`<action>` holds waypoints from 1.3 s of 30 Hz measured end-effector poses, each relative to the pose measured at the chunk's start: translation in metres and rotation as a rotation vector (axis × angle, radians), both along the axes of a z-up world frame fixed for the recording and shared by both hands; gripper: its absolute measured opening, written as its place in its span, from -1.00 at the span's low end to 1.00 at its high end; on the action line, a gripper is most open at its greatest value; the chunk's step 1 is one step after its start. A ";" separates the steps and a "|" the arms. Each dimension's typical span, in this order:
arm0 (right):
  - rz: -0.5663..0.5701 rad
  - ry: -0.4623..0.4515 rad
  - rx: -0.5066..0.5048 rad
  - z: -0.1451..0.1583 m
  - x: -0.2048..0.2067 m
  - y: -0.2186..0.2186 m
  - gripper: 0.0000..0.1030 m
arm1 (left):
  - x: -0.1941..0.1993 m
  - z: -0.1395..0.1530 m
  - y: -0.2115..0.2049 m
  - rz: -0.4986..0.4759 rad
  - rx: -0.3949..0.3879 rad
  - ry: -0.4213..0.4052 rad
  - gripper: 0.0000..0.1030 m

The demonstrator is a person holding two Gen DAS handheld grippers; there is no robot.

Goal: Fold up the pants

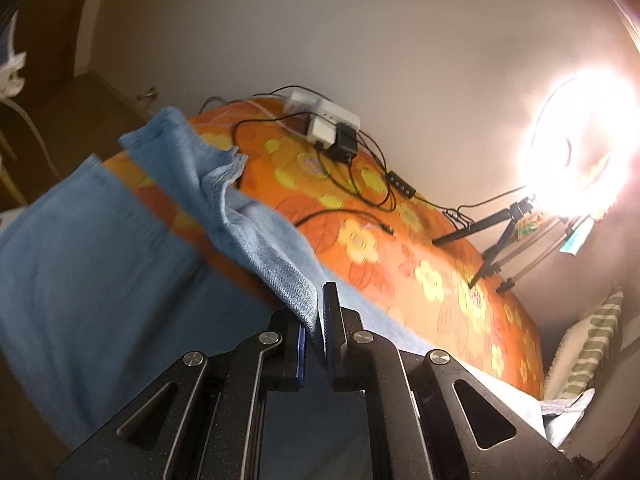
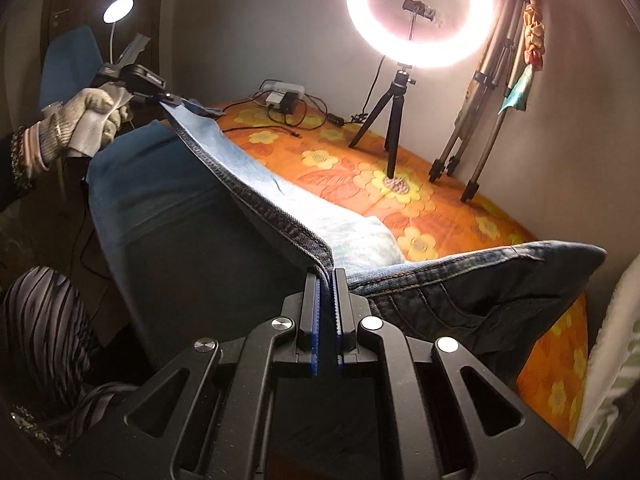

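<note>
Blue denim pants (image 2: 180, 216) hang stretched between my two grippers above the orange flowered bed (image 2: 432, 216). My right gripper (image 2: 327, 276) is shut on the seamed edge near the waistband, whose pocketed end (image 2: 460, 292) droops to the right. My left gripper (image 2: 170, 98), held by a gloved hand, is shut on the far leg end. In the left wrist view my left gripper (image 1: 318, 312) pinches the light denim (image 1: 256, 232), and the legs (image 1: 80, 248) hang down over the bed's edge.
A ring light on a tripod (image 2: 418, 12) stands on the bed by the wall, with a power strip and cables (image 2: 286, 96) at the back. Folded tripods (image 2: 480, 128) lean at the right. A striped pillow (image 1: 588, 344) lies at the right edge.
</note>
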State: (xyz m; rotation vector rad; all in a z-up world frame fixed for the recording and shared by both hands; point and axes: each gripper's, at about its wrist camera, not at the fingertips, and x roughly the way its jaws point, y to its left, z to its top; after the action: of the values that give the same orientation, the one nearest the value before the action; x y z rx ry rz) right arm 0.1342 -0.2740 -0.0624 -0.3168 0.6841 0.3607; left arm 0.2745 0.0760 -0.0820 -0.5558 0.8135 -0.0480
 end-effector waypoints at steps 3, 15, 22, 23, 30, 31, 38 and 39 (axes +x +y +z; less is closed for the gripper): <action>-0.013 0.016 0.025 -0.006 -0.018 0.003 -0.88 | -0.024 -0.002 0.007 0.003 -0.010 -0.002 -0.89; -0.065 0.091 0.050 -0.051 -0.059 0.001 -0.88 | -0.076 -0.040 0.007 -0.009 0.060 0.051 -0.89; -0.171 0.123 0.262 -0.043 -0.099 -0.063 -0.01 | -0.084 -0.047 0.008 -0.002 0.076 0.052 -0.89; -0.247 0.111 0.334 -0.041 -0.105 -0.091 0.04 | -0.085 -0.048 0.009 -0.001 0.076 0.053 -0.89; -0.635 0.276 0.589 -0.068 -0.088 -0.222 0.04 | -0.088 -0.051 0.009 0.004 0.085 0.058 -0.89; -0.659 0.317 0.635 -0.076 -0.087 -0.232 0.04 | -0.088 -0.051 0.009 0.004 0.085 0.057 -0.89; -0.701 0.417 0.676 -0.104 -0.090 -0.232 0.04 | -0.089 -0.049 0.009 0.002 0.096 0.057 -0.89; -0.710 0.437 0.693 -0.108 -0.088 -0.232 0.04 | -0.089 -0.049 0.009 0.001 0.097 0.055 -0.89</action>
State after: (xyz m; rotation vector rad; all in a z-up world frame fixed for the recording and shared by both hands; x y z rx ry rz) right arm 0.0462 -0.5061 -0.1709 0.6763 0.9970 -0.0366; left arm 0.1857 0.0847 -0.1306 -0.4672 0.8645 0.0078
